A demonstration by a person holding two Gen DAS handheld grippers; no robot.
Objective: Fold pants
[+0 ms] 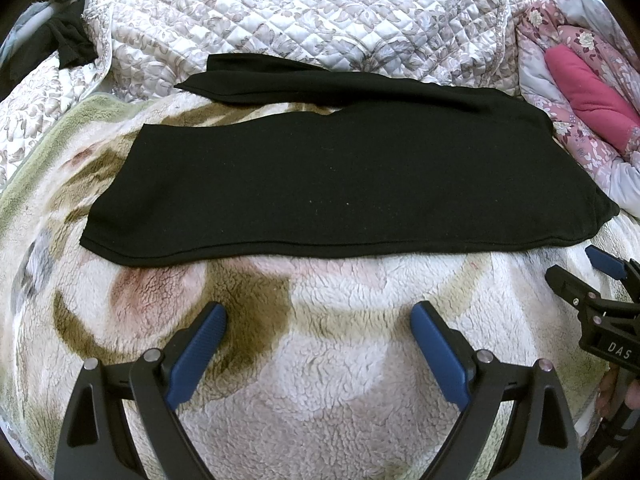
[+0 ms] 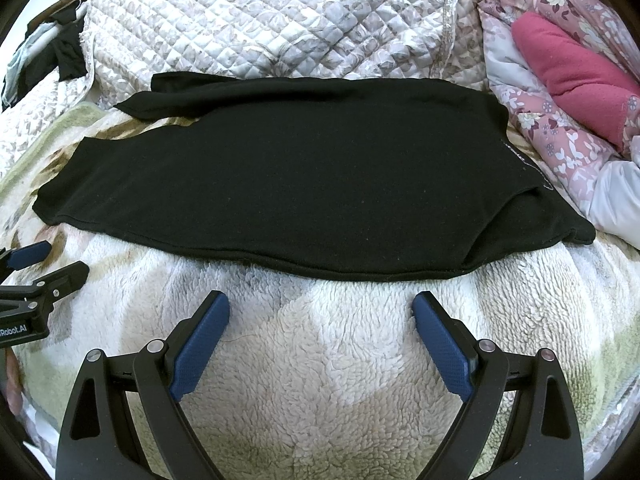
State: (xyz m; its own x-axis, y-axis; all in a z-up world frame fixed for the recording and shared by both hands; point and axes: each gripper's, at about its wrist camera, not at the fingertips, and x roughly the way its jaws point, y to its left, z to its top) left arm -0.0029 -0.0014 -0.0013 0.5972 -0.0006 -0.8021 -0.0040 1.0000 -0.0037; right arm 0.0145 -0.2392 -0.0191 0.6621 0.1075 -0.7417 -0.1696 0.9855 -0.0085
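Black pants (image 1: pixel 320 176) flat on fleece blanket (image 1: pixel 320 360), ahead of both gaping grippers

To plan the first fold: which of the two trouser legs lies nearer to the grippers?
The wide, flat leg lies nearer the open left gripper and right gripper; the narrow leg lies behind it.

1. The left gripper (image 1: pixel 319 314) has black angular arms, each with a triangular cut-out behind the fingers.
2. Its fingers (image 1: pixel 200 356) carry blue ribbed pads; round silver pins sit at the joints just behind them.
3. The right gripper (image 2: pixel 321 304) is built the same, its blue fingers (image 2: pixel 442 344) finely textured.
4. Seen from the side, its black body bears white letters "DAS".
5. The left body reads "Robot.AI" in white.
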